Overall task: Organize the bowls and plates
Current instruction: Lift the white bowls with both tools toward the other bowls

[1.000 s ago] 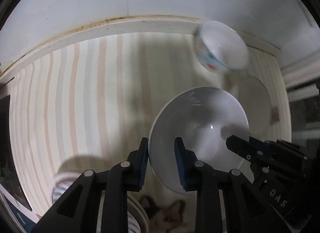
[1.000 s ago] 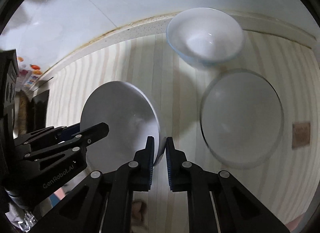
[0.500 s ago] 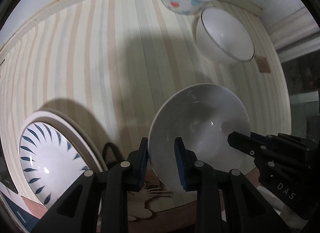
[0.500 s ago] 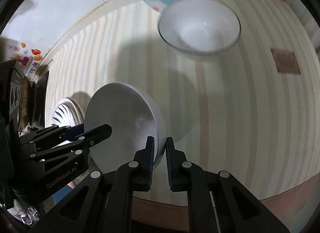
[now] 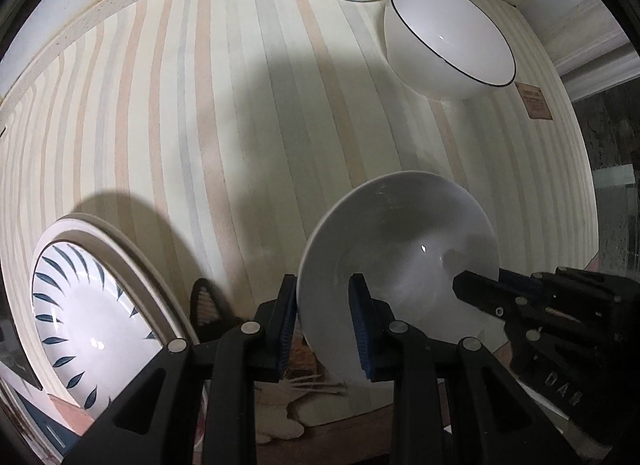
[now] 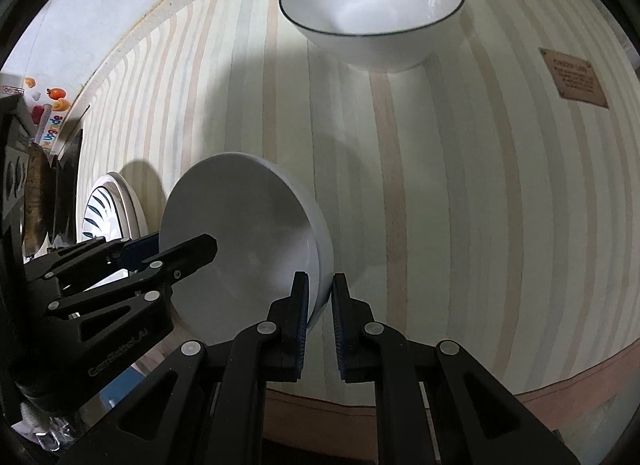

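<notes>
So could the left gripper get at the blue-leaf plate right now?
Probably not yet: the left gripper is shut on the white bowl, shared with the right gripper. The blue-leaf plate itself lies uncovered nearby.

Dim, hard shadows, fisheye-warped edges

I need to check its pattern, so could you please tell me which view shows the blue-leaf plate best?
The left wrist view: the blue-leaf plate shows most of its painted face at lower left. The right wrist view catches only a sliver beside the held white bowl.

Both pointing steeply downward, the left gripper point(image 5: 323, 315) and right gripper point(image 6: 320, 307) each clamp opposite rims of one white bowl point(image 5: 400, 265).
</notes>
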Demonstrator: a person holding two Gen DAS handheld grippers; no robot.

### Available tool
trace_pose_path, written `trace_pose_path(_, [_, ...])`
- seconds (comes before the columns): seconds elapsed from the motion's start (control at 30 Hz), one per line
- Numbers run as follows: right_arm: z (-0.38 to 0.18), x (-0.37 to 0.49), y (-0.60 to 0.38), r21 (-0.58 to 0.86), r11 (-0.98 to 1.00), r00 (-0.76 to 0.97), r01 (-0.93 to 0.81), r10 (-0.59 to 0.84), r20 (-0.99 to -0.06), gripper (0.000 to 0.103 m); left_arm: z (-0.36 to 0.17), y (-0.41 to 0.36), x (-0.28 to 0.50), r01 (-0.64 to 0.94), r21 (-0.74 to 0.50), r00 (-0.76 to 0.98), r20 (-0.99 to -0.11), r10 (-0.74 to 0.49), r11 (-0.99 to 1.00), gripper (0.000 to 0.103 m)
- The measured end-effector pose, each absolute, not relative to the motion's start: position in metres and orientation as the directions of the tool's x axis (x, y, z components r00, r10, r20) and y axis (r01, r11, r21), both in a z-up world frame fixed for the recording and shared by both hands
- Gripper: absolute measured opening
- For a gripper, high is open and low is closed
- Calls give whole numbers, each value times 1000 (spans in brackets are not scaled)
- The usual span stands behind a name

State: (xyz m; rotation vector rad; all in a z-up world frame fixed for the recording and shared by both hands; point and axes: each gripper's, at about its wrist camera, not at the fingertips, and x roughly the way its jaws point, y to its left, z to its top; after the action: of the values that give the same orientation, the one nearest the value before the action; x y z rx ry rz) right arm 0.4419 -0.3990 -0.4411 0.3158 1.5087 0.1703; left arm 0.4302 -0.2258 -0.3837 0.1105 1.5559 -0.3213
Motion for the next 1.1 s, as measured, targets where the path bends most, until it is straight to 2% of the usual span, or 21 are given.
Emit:
trace_pose_path(0.1, [-435,446,-409,351,932,39,96,349,-936,15,-361,-216,432,259,-140,-3,-990,-144,956,24])
trace_pose_path(0.2, [-412,447,-431,397,911,89,113,388,-917,16,-319,-209,446,258,-149,81,-981,-175,954,24])
trace_pose_path(0.23, [-407,448,-437,403,907,106,122,392,-914,22,-308,-209,454,257,-159,105,-976,-191,953,29])
trace_pose_path(0.27, [-396,452,-450,415,899,140,141,397,-907,35,-301,-211,462,257,-169,121,-971,-205,952,32])
trace_pose_path(0.33, [-383,461,-470,431,885,202,175,396,-896,49,-294,-220,484,255,-174,151,-965,-216,951,33])
trace_pose_path(0.5, [-377,504,-514,422,868,316,260,337,-887,50,-315,-255,535,252,-213,113,-962,-247,944,33])
trace_pose_path(0.7, [-404,546,-528,422,854,305,304,333,-892,50,-354,-302,573,306,-201,39,-974,-224,931,33])
trace_pose_path(0.8, [-417,557,-526,408,861,282,304,328,-902,44,-369,-313,577,313,-197,15,-977,-212,929,33])
trace_pose_path(0.83, [-422,560,-524,400,866,270,300,325,-906,32,-373,-315,578,311,-200,20,-976,-217,929,33])
trace_pose_path(0.87, [-426,561,-521,392,871,259,297,321,-911,19,-376,-317,577,314,-199,20,-976,-216,928,28])
trace_pose_path(0.9, [-431,562,-522,386,875,248,293,320,-914,16,-378,-319,576,317,-204,17,-975,-220,926,25])
trace_pose_path(0.97, [-434,565,-520,394,873,254,287,328,-910,11,-381,-324,576,322,-196,24,-976,-215,926,23])
trace_pose_path(1.1, [-434,570,-513,357,895,245,268,295,-923,11,-381,-325,579,316,-197,25,-976,-215,928,23])
